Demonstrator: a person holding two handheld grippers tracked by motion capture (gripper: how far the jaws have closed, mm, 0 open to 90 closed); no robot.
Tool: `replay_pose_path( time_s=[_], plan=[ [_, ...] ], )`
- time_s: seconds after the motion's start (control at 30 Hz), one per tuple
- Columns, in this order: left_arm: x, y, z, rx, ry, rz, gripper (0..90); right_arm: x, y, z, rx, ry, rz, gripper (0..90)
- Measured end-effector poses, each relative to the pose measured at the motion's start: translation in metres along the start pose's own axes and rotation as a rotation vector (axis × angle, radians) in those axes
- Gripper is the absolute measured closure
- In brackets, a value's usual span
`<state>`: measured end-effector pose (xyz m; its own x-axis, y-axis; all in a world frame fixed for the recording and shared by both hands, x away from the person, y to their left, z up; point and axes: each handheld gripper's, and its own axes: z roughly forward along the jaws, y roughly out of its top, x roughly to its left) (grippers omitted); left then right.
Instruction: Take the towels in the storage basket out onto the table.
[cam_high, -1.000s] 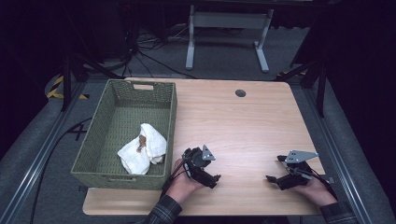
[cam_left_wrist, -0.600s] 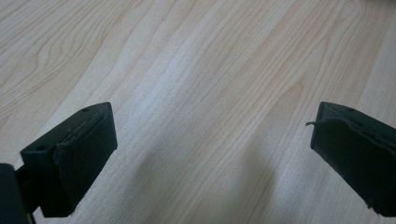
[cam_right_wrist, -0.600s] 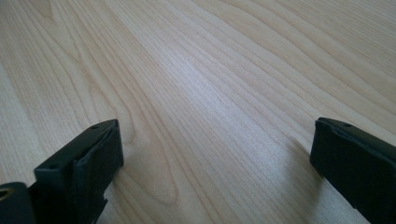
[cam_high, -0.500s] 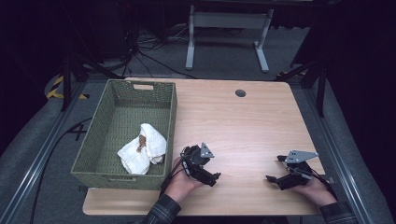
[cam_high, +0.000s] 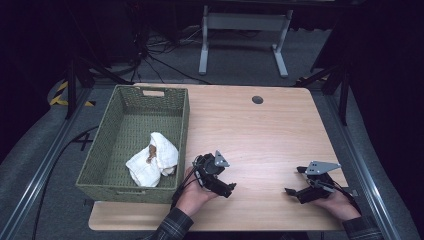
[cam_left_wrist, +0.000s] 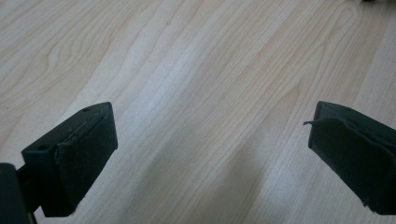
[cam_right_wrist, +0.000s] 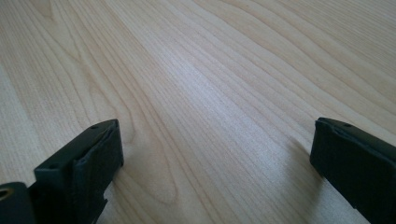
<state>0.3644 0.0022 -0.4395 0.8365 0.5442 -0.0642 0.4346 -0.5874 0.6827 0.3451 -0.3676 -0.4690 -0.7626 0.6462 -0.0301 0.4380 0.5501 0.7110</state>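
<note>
1. The left gripper (cam_high: 231, 189) rests low on the table (cam_high: 260, 130), held in a hand (cam_high: 192, 192) just right of the basket's near corner; in the left gripper view its jaws stand spread wide with bare wood between them.
2. The right gripper (cam_high: 291, 191) sits near the table's front right edge, held in the other hand (cam_high: 340, 204), well apart from the left one; in the right gripper view its jaws are likewise spread wide over plain wood grain, pinching nothing.
3. A grey three-cornered plate tops each gripper in the high view.
4. A green woven basket (cam_high: 185, 120) stands on the left part of the table, its long side running away from the person.
5. A white cloth (cam_high: 161, 152) lies crumpled inside the basket, toward its near right side and close to the right wall.
6. A small brown thing (cam_high: 151, 151) sits on the cloth's folds; it is too small to identify, possibly a stain or a bit of another object.
7. A dark round hole (cam_high: 257, 99) marks the tabletop near the far edge.
8. Plaid sleeves enter from the bottom of the high view.
</note>
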Motion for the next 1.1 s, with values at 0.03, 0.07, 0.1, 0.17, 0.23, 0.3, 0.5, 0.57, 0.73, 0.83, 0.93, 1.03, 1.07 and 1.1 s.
replay_pose_path(
  time_s=[0.03, 0.07, 0.1, 0.17, 0.23, 0.3, 0.5, 0.57, 0.73, 0.83, 0.93, 1.03, 1.07, 1.1],
  plan=[
    [0.000, 0.000, 0.000, 0.002, -0.002, -0.005, 1.7, 0.000, 0.000, 0.000, 0.000, 0.001, -0.001, 2.9],
    [0.000, 0.001, 0.000, 0.000, -0.001, -0.006, 1.7, 0.000, 0.000, 0.000, 0.000, 0.002, 0.000, 2.9],
    [0.000, 0.002, -0.001, 0.006, 0.000, -0.003, 1.7, 0.000, 0.000, 0.000, 0.000, 0.001, -0.001, 2.9],
    [0.000, 0.003, -0.003, 0.000, 0.000, -0.001, 1.7, 0.000, 0.000, 0.000, 0.000, 0.001, -0.001, 2.9],
    [0.000, 0.004, -0.005, -0.012, -0.003, -0.004, 1.7, 0.000, 0.000, 0.000, 0.000, 0.001, -0.001, 2.9],
    [0.000, 0.005, -0.007, -0.005, -0.009, -0.007, 1.8, 0.000, 0.000, 0.000, 0.000, 0.001, -0.001, 2.9],
    [0.001, 0.009, -0.010, -0.015, -0.008, -0.004, 1.8, 0.000, 0.000, 0.000, 0.004, 0.005, 0.005, 2.9],
    [0.000, 0.011, -0.011, -0.008, -0.007, -0.007, 1.8, 0.000, 0.000, 0.000, 0.001, 0.003, 0.001, 2.9],
    [0.001, 0.014, -0.015, -0.016, -0.019, -0.011, 1.8, 0.000, 0.000, 0.000, 0.000, 0.001, -0.001, 2.9],
    [0.002, 0.016, -0.016, -0.016, -0.021, -0.019, 2.1, 0.000, 0.000, 0.000, 0.001, 0.002, 0.001, 2.9],
    [0.002, 0.019, -0.019, -0.017, -0.020, -0.008, 2.1, 0.000, 0.000, 0.000, 0.001, 0.003, 0.002, 2.9],
    [0.003, 0.023, -0.020, -0.024, -0.024, -0.015, 2.1, 0.000, 0.000, 0.000, 0.001, 0.002, 0.001, 2.9],
    [0.003, 0.023, -0.021, -0.022, -0.022, -0.010, 2.1, 0.000, 0.000, 0.000, 0.001, 0.002, 0.001, 2.9],
    [0.004, 0.024, -0.022, -0.029, -0.026, -0.015, 2.1, 0.000, 0.000, 0.000, 0.001, 0.002, 0.001, 2.9]
  ],
)
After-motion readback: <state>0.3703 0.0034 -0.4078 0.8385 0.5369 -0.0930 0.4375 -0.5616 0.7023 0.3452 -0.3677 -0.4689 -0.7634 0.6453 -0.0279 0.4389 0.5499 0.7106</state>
